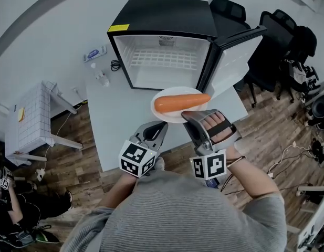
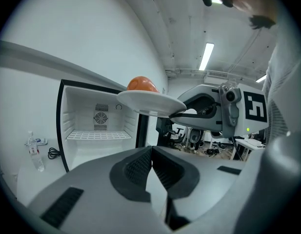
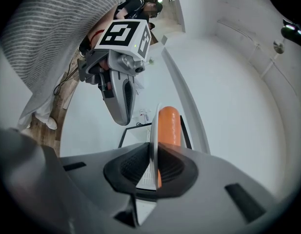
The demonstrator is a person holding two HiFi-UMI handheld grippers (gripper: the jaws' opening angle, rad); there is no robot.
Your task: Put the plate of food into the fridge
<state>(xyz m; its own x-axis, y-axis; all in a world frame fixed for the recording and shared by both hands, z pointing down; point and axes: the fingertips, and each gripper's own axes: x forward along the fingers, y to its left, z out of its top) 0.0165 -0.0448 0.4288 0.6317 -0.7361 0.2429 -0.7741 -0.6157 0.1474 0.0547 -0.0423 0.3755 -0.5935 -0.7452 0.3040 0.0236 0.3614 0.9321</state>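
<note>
A white plate (image 1: 164, 109) carrying a long orange piece of food (image 1: 181, 102) hangs over the white table (image 1: 114, 119), just in front of the black mini fridge (image 1: 162, 16). The fridge door (image 1: 238, 56) swings wide open to the right, and a wire shelf (image 1: 162, 58) shows inside. My right gripper (image 1: 192, 117) is shut on the plate's near rim; in the right gripper view the plate edge (image 3: 153, 126) runs between the jaws beside the food (image 3: 168, 126). My left gripper (image 1: 159, 126) sits just left of the plate, shut with nothing in it (image 2: 151, 156).
Left of the fridge a small bottle (image 1: 102, 78), a coiled cable (image 1: 115, 65) and a power strip (image 1: 93, 53) lie on the table. A white rack (image 1: 30, 117) stands on the floor at left, dark office chairs (image 1: 274, 35) at right. A person (image 1: 9, 203) sits at bottom left.
</note>
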